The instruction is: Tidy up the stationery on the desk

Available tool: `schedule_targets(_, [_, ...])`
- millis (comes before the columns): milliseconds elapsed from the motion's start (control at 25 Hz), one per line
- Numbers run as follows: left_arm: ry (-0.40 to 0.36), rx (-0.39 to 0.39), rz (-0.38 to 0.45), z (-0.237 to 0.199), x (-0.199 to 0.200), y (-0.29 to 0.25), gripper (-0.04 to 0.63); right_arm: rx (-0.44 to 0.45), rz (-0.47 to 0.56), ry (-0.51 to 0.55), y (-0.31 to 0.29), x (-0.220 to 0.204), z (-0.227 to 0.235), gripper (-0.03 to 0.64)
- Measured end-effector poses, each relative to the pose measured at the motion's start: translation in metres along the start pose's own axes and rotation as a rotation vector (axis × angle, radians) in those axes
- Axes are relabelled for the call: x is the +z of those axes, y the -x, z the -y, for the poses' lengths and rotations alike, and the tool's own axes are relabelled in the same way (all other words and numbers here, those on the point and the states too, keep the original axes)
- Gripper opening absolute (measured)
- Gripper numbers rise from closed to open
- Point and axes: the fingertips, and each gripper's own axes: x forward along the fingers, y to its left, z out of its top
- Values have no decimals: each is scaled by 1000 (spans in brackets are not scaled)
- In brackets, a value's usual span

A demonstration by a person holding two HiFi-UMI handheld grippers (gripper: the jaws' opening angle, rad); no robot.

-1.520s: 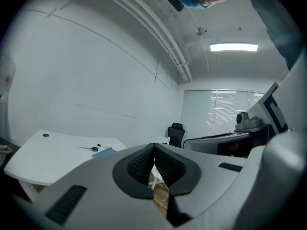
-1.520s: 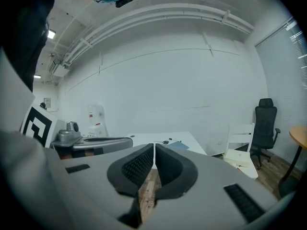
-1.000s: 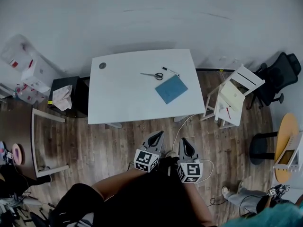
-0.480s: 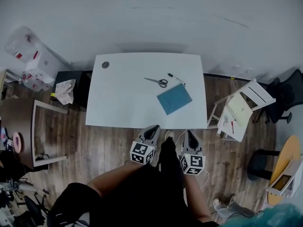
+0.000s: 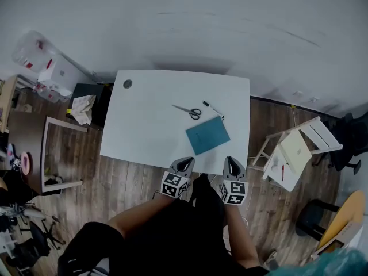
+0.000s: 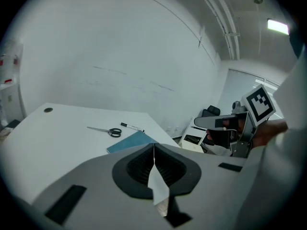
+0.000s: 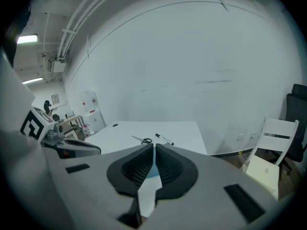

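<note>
Left gripper (image 5: 185,163) and right gripper (image 5: 231,162), jaws closed and empty, hover at the white desk's (image 5: 144,125) near edge. A flat blue notebook (image 5: 207,135) lies just ahead of them; black-handled scissors (image 5: 188,111) and a white pen (image 5: 213,109) lie beyond it.

The head view looked steeply down on the white desk (image 5: 144,125) from well above. Both gripper views faced across it from its near edge, sharing the scissors (image 6: 111,131).

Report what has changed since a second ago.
The left gripper and right gripper have come forward to the near edge of the desk, both shut and empty. Nothing was picked up or let go. The scissors, pen and blue notebook lie where they were.
</note>
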Motion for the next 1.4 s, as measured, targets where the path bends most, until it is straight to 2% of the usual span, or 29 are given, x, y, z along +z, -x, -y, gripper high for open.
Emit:
schedule_targets(200, [23, 59, -24, -16, -5, -28, 12, 74, -85, 25, -46, -12, 23, 35])
schedule_targets(360, [80, 93, -49, -29, -13, -47, 14, 127, -153, 48, -81, -25, 34, 35])
schedule_targets(600, [137, 163, -145, -47, -41, -67, 29, 152, -308, 120, -125, -59, 59, 35])
schedule_targets(800, [190, 165, -194, -53, -59, -79, 98, 159, -392, 121, -149, -82, 73, 37])
schedule_targets(1000, [274, 167, -238, -56, -82, -90, 124, 201, -473, 103, -167, -103, 75, 107])
schedule_targets(1200, [329, 182, -269, -61, -102, -97, 147, 213, -508, 110, -176, -113, 78, 110])
schedule_targets(1400, [380, 165, -288, -66, -109, -105, 149, 240, -541, 116, -182, -117, 78, 118])
